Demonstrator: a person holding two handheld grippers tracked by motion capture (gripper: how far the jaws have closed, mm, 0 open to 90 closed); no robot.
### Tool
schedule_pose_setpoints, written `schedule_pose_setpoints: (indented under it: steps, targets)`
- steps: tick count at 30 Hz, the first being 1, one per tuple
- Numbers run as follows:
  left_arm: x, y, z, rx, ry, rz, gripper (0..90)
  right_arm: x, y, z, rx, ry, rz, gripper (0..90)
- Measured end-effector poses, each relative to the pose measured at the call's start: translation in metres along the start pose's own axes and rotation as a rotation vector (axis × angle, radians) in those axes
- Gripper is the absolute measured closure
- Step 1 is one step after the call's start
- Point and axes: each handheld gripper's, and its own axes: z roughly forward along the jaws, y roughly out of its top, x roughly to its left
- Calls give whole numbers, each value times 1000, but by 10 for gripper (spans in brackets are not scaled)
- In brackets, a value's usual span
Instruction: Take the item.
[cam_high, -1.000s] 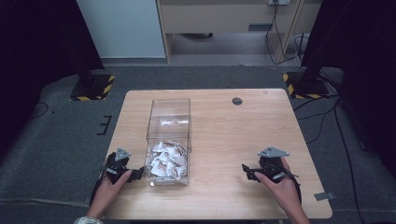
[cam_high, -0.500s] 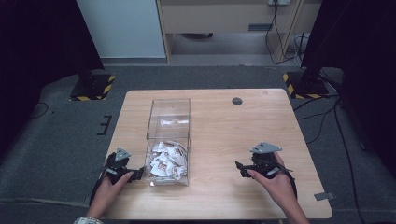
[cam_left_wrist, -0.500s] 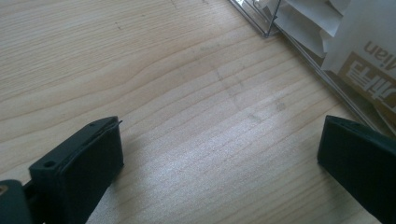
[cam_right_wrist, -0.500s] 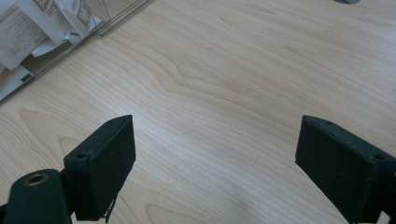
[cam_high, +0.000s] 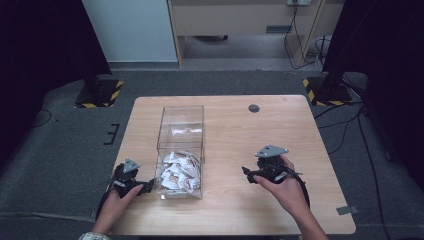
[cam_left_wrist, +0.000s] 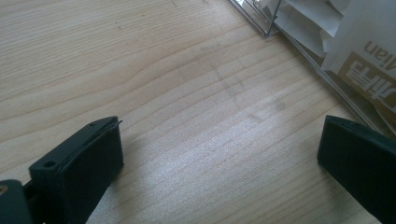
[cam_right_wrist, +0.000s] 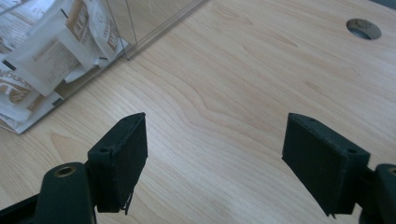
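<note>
high view overhead, gripper views close, sharing clear box (cam_high: 181, 150)

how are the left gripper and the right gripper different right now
The left gripper sits right beside the clear box of paper packets; the right gripper is well apart from it, over bare table. The left one lies nearer the table's front edge, the right one farther in. Both are open and empty, pointing toward the box.

Tables: one wooden table (cam_high: 235, 140)
Clear boxes: one clear box (cam_high: 181, 130)
Sachets in the box: a heap of white sachets (cam_high: 177, 170), too jumbled to count
Grippers: two, left gripper (cam_high: 145, 186) and right gripper (cam_high: 248, 174)
Table holes: one round hole (cam_high: 254, 108)
</note>
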Motion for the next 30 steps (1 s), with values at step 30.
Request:
schedule_pose_setpoints:
  steps: [30]
  targets:
    - [0, 0, 0, 0, -1, 0, 0, 46, 70, 2, -55, 65, -91, 301]
